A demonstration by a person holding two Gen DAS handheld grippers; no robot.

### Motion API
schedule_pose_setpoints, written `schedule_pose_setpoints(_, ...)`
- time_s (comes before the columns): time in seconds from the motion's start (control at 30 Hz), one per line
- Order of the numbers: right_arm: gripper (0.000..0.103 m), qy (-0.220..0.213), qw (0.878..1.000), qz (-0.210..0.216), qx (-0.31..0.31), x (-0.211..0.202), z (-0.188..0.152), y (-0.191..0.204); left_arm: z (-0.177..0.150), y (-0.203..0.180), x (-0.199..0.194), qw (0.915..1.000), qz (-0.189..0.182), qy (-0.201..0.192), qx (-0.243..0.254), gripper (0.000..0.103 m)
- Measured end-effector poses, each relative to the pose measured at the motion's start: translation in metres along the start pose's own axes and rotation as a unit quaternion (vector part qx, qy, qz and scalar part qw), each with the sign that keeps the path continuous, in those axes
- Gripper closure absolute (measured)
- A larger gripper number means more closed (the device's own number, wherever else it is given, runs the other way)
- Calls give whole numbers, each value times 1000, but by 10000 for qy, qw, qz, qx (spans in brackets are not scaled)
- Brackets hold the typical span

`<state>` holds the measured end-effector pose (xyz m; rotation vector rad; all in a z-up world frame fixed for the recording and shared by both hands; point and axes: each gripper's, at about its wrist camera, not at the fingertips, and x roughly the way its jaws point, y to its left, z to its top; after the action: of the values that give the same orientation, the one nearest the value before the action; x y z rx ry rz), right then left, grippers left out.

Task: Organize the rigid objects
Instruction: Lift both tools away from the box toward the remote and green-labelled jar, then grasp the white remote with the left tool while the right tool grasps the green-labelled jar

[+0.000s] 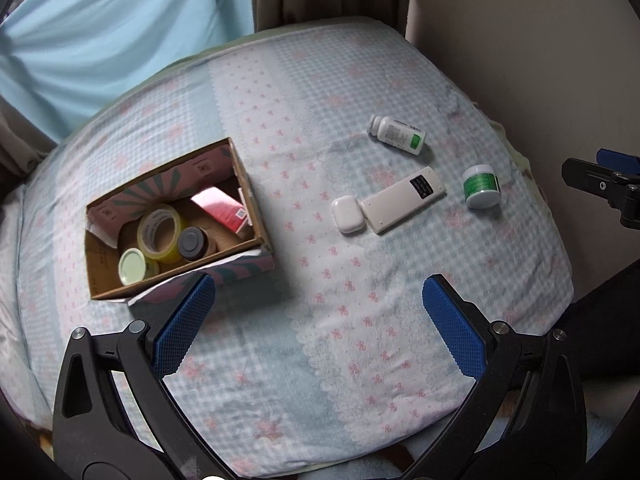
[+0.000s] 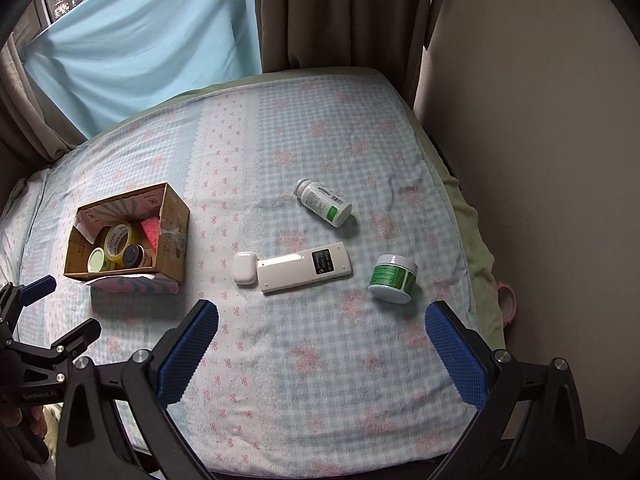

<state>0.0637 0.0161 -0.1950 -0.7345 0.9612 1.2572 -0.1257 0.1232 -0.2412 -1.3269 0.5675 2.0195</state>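
An open cardboard box [image 1: 248, 188] [image 2: 176, 220] sits on the bed at the left. It holds a yellow tape roll [image 1: 160, 232], a pink box [image 1: 222, 208], a dark-lidded jar [image 1: 191, 242] and a pale green lid [image 1: 132, 266]. To its right lie a white earbud case [image 1: 347, 214] [image 2: 245, 267], a white remote [image 1: 404, 199] [image 2: 304, 267], a white pill bottle [image 1: 398, 134] [image 2: 324, 202] on its side and a green-labelled jar [image 1: 481, 186] [image 2: 394, 278]. My left gripper [image 1: 318, 292] is open and empty above the bed near the box. My right gripper [image 2: 320, 318] is open and empty, near the jar.
The bed has a blue checked sheet [image 1: 320, 340] with pink bows. A wall [image 2: 540, 160] runs along the right side. Curtains [image 2: 340, 12] and a light blue cloth [image 2: 140, 48] hang behind the bed. A pink object [image 2: 507, 302] lies in the gap by the wall.
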Motion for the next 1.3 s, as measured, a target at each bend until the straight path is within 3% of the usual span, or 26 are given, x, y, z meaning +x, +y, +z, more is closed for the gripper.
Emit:
schedule_pose_setpoints(0.27, 0, 321, 9972, 102, 662, 38, -7, -61, 38, -65, 46, 9958, -68, 292, 868, 0)
schedule_pose_setpoints(0.47, 0, 626, 9903, 178, 1225, 79, -2, -95, 67, -103, 98, 9844, -184, 543, 1664, 0)
schedule_pose_setpoints(0.83, 0, 1449, 9669, 334, 2072, 191, 7, -135, 80, -148, 229, 9397, -264, 1352, 3131, 1)
schedule_pose_setpoints(0.93, 0, 1622, 9601, 360, 2250, 216, 5, -142, 77, -153, 261, 9237, -275, 1544, 3494, 6)
schedule_pose_setpoints(1.0, 0, 1707, 9554, 407, 2376, 230, 2, -145, 75, -155, 275, 9140, -324, 1560, 3730, 11)
schedule_pose_setpoints(1.17, 0, 1906, 9459, 444, 2587, 254, -6, -146, 77, -157, 297, 8936, -599, 1630, 4138, 11)
schedule_pose_setpoints(1.3, 0, 1980, 9416, 453, 2685, 264, -9, -146, 82, -155, 309, 8837, -840, 1725, 4268, 11)
